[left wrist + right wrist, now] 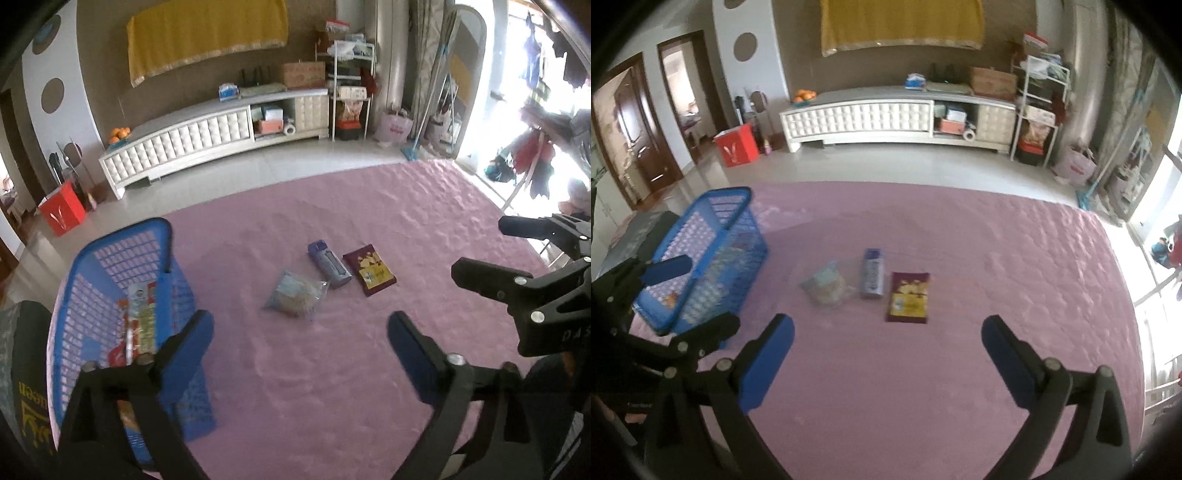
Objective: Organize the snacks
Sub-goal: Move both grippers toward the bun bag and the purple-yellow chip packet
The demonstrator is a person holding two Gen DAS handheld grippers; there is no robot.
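Note:
Three snacks lie in a row on the pink quilt: a clear bag of pale biscuits, a blue-grey packet and a dark red packet with yellow print. A blue plastic basket stands at the left with a snack packet inside. My left gripper is open and empty, above the quilt beside the basket. My right gripper is open and empty, short of the three snacks; it shows in the left wrist view.
Beyond the quilt's far edge is tiled floor, a long white TV cabinet, a red box and a white shelf rack. A dark printed bag lies left of the basket. A bright balcony door is at the right.

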